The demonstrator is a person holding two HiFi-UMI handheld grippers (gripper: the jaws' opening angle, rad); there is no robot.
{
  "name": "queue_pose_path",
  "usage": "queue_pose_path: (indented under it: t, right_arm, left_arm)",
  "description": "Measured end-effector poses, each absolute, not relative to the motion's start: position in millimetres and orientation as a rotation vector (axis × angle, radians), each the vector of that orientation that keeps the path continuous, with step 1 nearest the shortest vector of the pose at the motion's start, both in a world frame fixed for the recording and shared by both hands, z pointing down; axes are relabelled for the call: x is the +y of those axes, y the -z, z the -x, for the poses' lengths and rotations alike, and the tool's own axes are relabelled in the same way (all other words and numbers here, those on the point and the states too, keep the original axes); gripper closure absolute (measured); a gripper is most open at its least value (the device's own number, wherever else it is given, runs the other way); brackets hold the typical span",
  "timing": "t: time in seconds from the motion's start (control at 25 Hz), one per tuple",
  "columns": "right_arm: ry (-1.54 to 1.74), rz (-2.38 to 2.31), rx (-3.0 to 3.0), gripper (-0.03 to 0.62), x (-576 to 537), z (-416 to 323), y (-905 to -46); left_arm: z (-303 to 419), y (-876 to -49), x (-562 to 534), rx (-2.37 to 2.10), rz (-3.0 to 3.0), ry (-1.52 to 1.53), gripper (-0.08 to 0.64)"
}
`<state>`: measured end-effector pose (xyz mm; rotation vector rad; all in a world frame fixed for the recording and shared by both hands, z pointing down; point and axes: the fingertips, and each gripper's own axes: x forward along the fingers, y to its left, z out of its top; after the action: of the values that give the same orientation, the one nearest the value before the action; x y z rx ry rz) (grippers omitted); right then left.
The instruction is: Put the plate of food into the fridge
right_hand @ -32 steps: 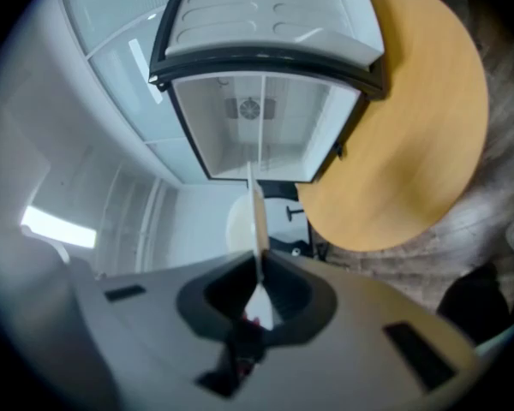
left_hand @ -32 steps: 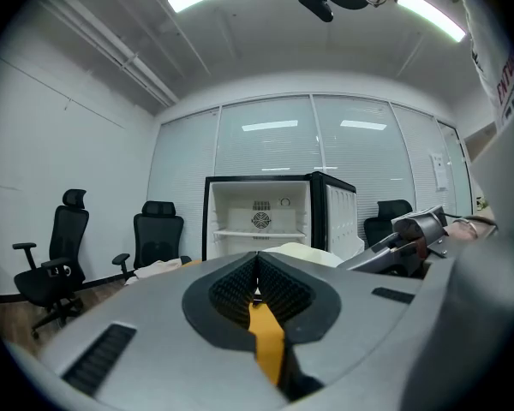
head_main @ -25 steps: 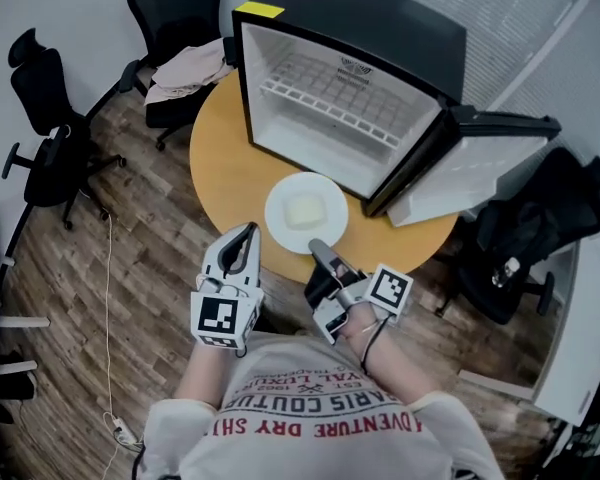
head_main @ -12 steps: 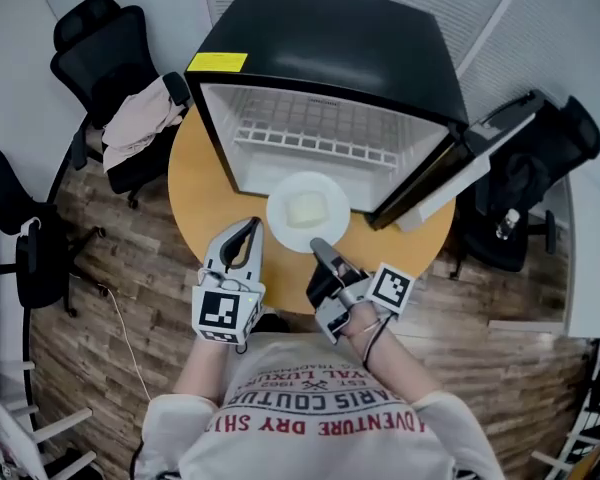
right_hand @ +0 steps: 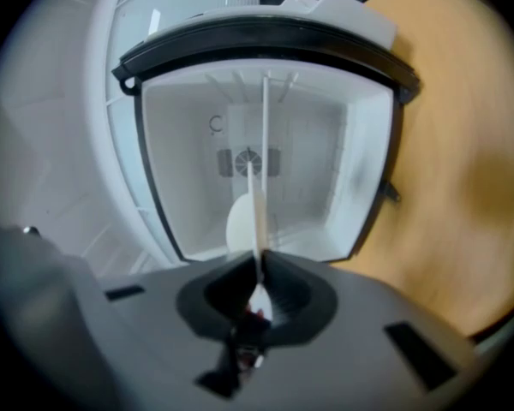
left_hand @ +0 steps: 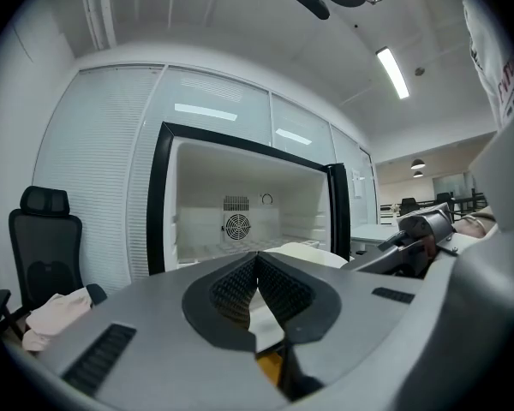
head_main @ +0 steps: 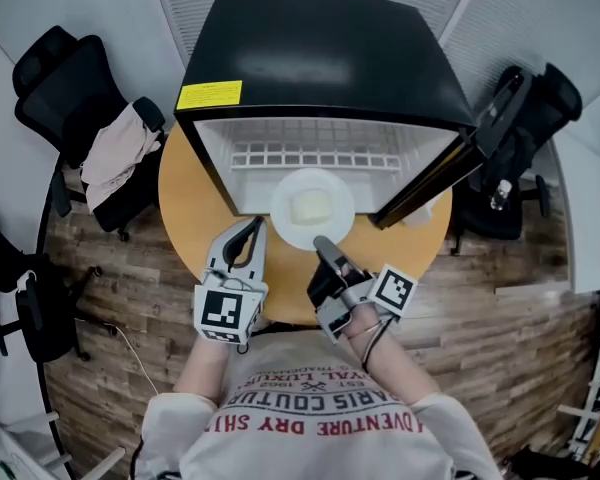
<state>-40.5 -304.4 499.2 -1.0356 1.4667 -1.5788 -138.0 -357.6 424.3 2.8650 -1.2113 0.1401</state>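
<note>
A white plate (head_main: 312,208) with a pale block of food on it hangs level at the open mouth of the black fridge (head_main: 320,58), over the round wooden table (head_main: 192,213). My right gripper (head_main: 321,244) is shut on the plate's near rim. In the right gripper view the plate (right_hand: 262,187) shows edge-on as a thin white line between the pads, with the white fridge interior (right_hand: 325,161) behind. My left gripper (head_main: 252,227) hovers left of the plate, shut and holding nothing. In the left gripper view its pads (left_hand: 240,285) meet, and the plate (left_hand: 313,252) lies just beyond.
The fridge door (head_main: 450,163) stands open to the right. A wire shelf (head_main: 315,155) runs across the fridge's inside. A black chair draped with clothing (head_main: 110,158) stands left of the table, and another chair (head_main: 525,118) is behind the door.
The view has swung round so the fridge opening now faces me squarely. Both grippers and the plate have come closer to the opening; the plate's far edge now reaches its front sill.
</note>
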Motion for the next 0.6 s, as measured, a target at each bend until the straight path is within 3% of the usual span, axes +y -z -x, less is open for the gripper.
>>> queue_pose_path:
  t: [0.6]
  right_arm:
    - [1.55,1.103,1.392,0.552,-365.2,9.4,-495.2]
  left_arm:
    - [113.9,-422.3,-386.0,-1.181,-2.852,-0.119,0.531]
